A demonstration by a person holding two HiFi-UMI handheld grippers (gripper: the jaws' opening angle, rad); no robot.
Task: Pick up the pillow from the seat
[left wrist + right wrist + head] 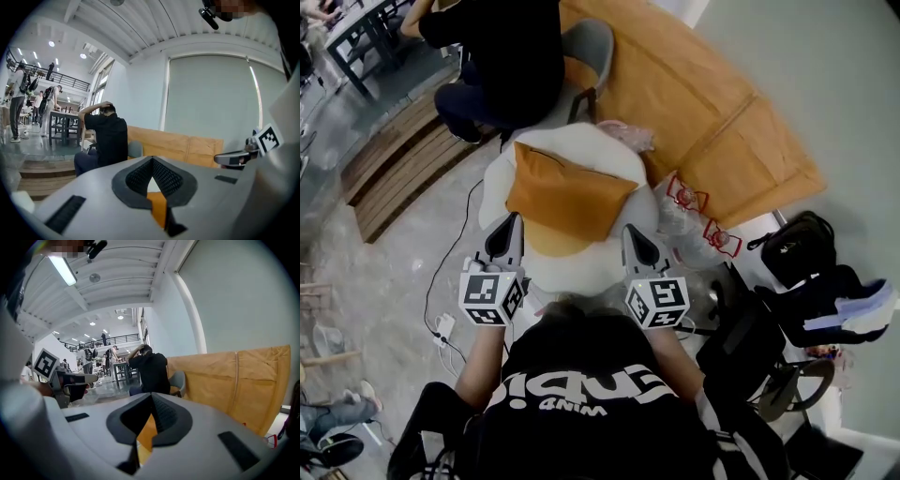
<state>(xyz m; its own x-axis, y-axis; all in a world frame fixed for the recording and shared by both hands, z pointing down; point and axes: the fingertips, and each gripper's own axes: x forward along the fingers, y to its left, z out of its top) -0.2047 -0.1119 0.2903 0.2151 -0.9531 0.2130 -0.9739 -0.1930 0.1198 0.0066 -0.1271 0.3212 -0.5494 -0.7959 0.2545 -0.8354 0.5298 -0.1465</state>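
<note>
Left tongs [513, 219] and right tongs [629, 229] were both pressed together, tips at the near corners of the orange pillow [567, 192]. Orange showed through the slit behind each tip, but a pinch on the fabric could not be confirmed. Pillow sat tilted atop the white round seat [586, 142]; a person in black [502, 56] sat just beyond the seat.

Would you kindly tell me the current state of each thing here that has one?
pillow: lying on the seat, not gripped.
seat: bearing the pillow.
left gripper: jaws shut, empty.
right gripper: jaws shut, empty.
grey chair: occupied by a seated person.
</note>
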